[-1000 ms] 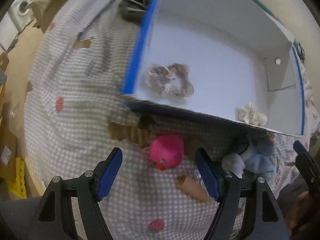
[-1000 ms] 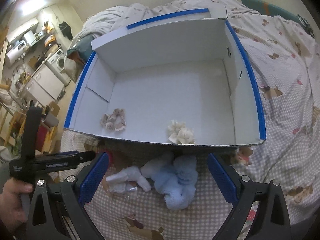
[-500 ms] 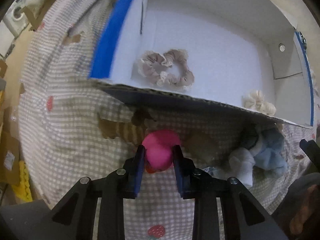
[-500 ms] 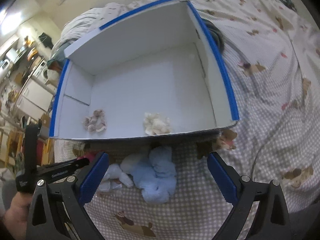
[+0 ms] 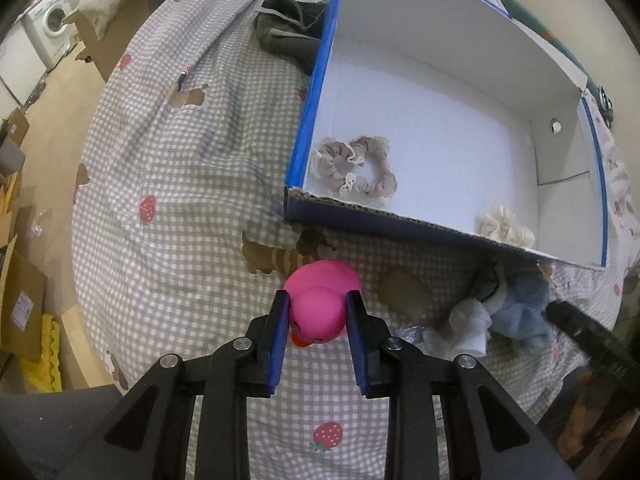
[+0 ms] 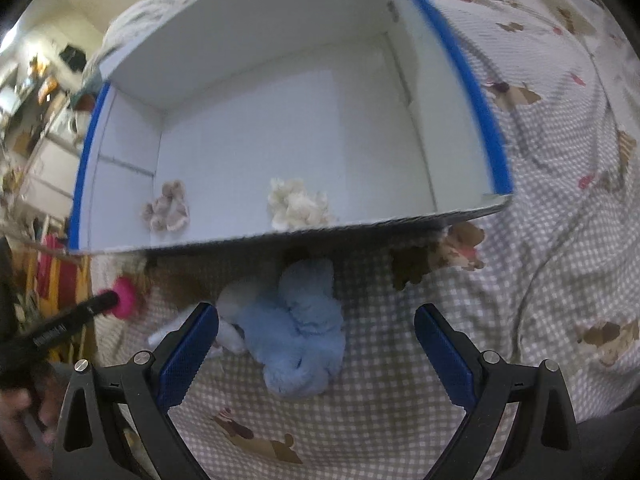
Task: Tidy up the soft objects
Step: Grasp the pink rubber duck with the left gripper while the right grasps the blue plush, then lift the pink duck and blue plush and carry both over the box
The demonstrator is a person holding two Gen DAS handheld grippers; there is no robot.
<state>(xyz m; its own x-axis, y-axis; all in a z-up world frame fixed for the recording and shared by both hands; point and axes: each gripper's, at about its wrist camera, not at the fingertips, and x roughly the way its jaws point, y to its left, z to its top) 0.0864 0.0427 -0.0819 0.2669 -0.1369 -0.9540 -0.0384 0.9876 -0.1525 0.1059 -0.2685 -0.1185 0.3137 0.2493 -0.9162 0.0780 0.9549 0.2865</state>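
Observation:
My left gripper (image 5: 318,300) is shut on a pink rubber duck (image 5: 320,300) and holds it in front of the near wall of the white box with blue edges (image 5: 400,222). The duck also shows in the right wrist view (image 6: 125,296). Inside the box lie a beige scrunchie (image 5: 354,164) and a cream scrunchie (image 5: 506,228). A blue and white plush toy (image 6: 296,328) lies on the bedspread in front of the box. My right gripper (image 6: 316,344) is open, its fingers on either side of the plush and just above it.
The checked bedspread (image 5: 180,200) with dog and strawberry prints covers the bed. A dark green cloth (image 5: 288,36) lies left of the box's far corner. The bed's edge drops to the floor on the left, with cardboard boxes (image 5: 20,312) there.
My left gripper closed on the pink duck and has lifted and drawn it back a little. My right gripper moved closer over the blue plush.

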